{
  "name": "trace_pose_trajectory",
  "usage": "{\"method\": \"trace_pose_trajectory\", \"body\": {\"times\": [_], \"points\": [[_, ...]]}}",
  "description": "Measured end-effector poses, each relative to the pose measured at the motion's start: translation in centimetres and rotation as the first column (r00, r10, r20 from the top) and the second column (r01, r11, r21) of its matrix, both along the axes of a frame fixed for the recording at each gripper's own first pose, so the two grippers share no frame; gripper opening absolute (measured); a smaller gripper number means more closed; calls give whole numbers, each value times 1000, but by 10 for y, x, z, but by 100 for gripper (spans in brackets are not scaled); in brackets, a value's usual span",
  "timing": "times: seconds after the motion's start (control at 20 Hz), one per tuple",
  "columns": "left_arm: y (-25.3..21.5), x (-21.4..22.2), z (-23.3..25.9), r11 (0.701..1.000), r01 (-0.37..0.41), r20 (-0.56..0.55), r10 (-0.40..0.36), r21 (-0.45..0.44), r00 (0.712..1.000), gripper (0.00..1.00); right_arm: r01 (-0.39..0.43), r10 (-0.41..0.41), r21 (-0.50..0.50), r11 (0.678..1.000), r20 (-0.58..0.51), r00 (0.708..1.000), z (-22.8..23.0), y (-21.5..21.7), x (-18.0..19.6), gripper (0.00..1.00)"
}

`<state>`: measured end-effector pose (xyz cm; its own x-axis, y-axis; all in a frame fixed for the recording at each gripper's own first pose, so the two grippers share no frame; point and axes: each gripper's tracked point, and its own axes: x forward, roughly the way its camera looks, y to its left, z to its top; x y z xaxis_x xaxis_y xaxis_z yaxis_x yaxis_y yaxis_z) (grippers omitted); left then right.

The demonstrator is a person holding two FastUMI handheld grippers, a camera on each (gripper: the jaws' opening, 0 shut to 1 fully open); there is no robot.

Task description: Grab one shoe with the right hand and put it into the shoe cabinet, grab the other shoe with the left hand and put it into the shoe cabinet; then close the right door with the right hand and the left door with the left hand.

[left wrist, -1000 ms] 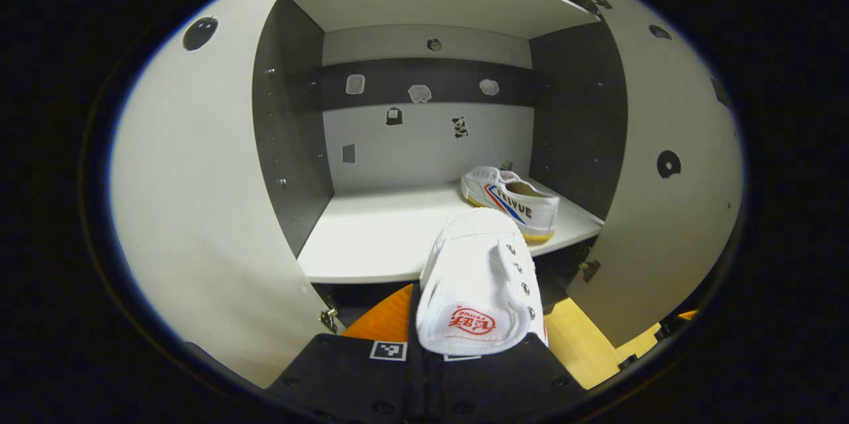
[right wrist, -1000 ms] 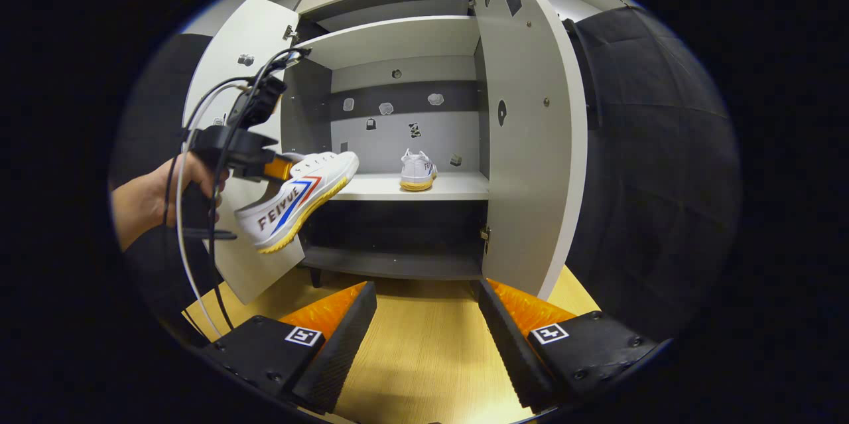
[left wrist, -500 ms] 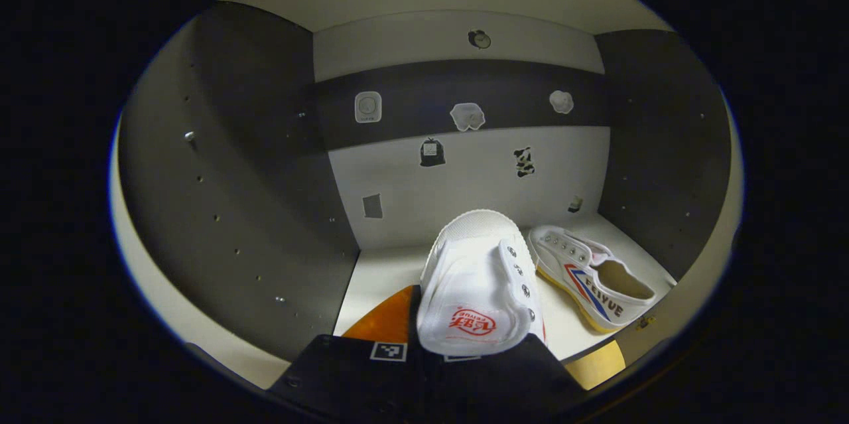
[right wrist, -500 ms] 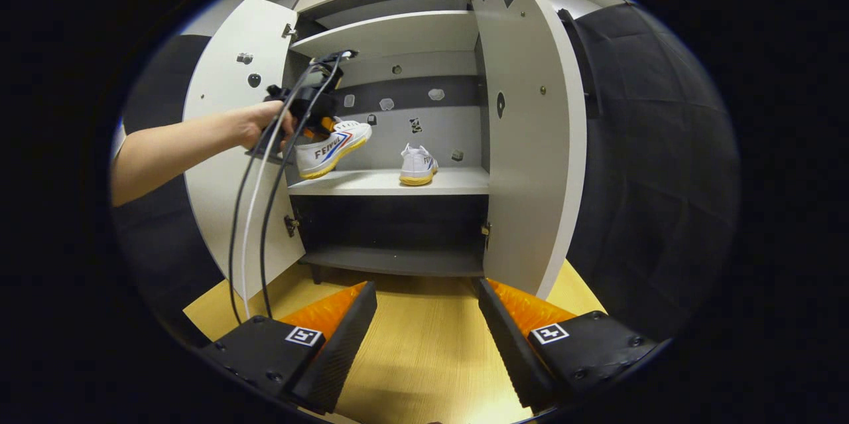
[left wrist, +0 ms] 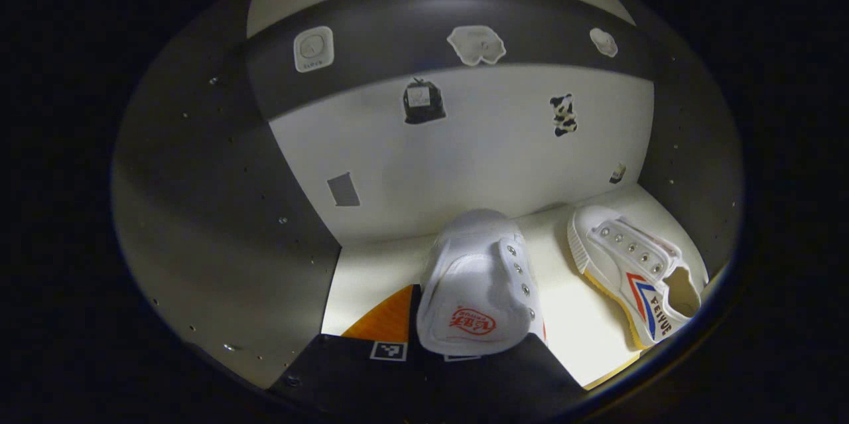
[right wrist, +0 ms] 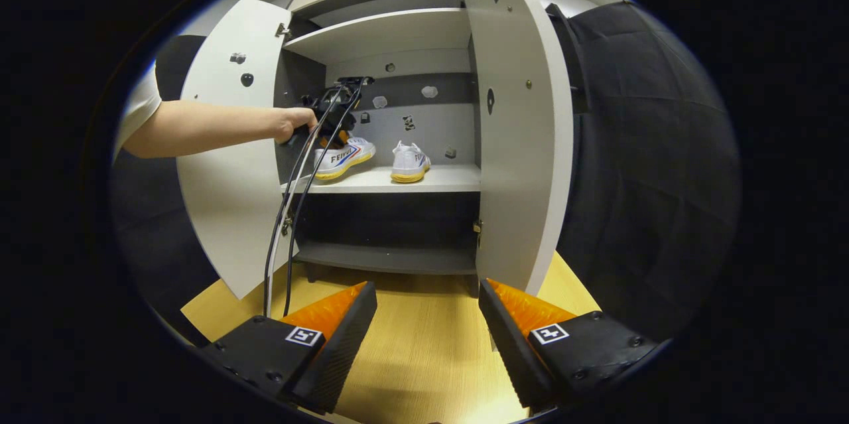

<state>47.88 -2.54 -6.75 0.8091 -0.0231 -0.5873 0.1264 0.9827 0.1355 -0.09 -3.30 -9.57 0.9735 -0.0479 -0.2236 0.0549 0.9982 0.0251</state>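
Inside the shoe cabinet [right wrist: 391, 19], the left gripper [left wrist: 424, 361] holds a white shoe [left wrist: 479, 292] by its heel end, both fingers clamped on it, toe pointing toward the back wall [left wrist: 477, 145]. In the right gripper view this held shoe [right wrist: 343, 157] sits low over the middle shelf [right wrist: 398, 180], near its left side; whether the sole touches the shelf I cannot tell. The second shoe [left wrist: 633, 278] already rests on the same shelf, to the right of the held one and apart from it (seen from behind in the right gripper view [right wrist: 409, 163], heel toward the camera). A person's hand [right wrist: 295, 124] grips the left gripper's handle, with cables [right wrist: 292, 212] hanging down from it. Both doors stand open: the left door [right wrist: 225, 165] and the right door [right wrist: 524, 119]. The right gripper [right wrist: 428, 338] hangs back over the wooden floor [right wrist: 424, 357] in front of the cabinet, its fingers wide apart and holding nothing.
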Motion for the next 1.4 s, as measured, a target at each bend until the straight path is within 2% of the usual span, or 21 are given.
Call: {"method": "trace_pose_trajectory", "body": {"times": [0.3,0.35,0.45,0.55,0.6,0.65,0.7,0.75,0.85,0.9,1.15,1.3,1.4], "points": [[-7,3,-12,1000,20,-43,-20,15,999,7,-14,14,-5,1000,8,1000,1,3,5,99],[-8,0,-13,1000,20,-49,-20,1,999,9,-17,18,-5,1000,10,1000,1,4,6,99],[-6,-6,-11,1000,17,-47,-17,-13,999,20,-23,23,-7,1000,17,1000,4,7,8,99],[-6,-14,0,999,31,-20,-31,-30,999,17,-27,28,-15,1000,27,999,7,8,9,99],[-5,-21,8,999,35,3,-35,-41,999,33,-30,30,-19,999,34,999,10,9,10,99],[-4,-29,18,997,45,28,-44,-56,999,44,-30,31,-24,999,42,999,14,10,11,99],[-4,-39,27,996,55,47,-52,-71,998,65,-28,29,-27,999,48,998,17,9,11,99],[-5,-52,37,993,69,73,-62,-94,995,69,-26,28,-29,999,57,998,21,9,10,99],[-4,-76,59,987,85,146,-65,-134,987,85,-24,26,-30,999,73,997,32,9,10,99],[-3,-95,73,984,93,186,-64,-150,980,99,-21,23,-31,999,81,996,36,9,9,99],[2,-188,109,974,145,361,-75,-172,930,97,-2,5,-23,1000,117,993,62,7,1,99],[1,-247,111,968,170,432,-77,-182,899,96,20,-16,-31,999,148,989,79,3,-5,99],[0,-283,100,961,197,443,-93,-194,892,96,35,-27,-43,998,167,986,89,-2,-10,99]]}}
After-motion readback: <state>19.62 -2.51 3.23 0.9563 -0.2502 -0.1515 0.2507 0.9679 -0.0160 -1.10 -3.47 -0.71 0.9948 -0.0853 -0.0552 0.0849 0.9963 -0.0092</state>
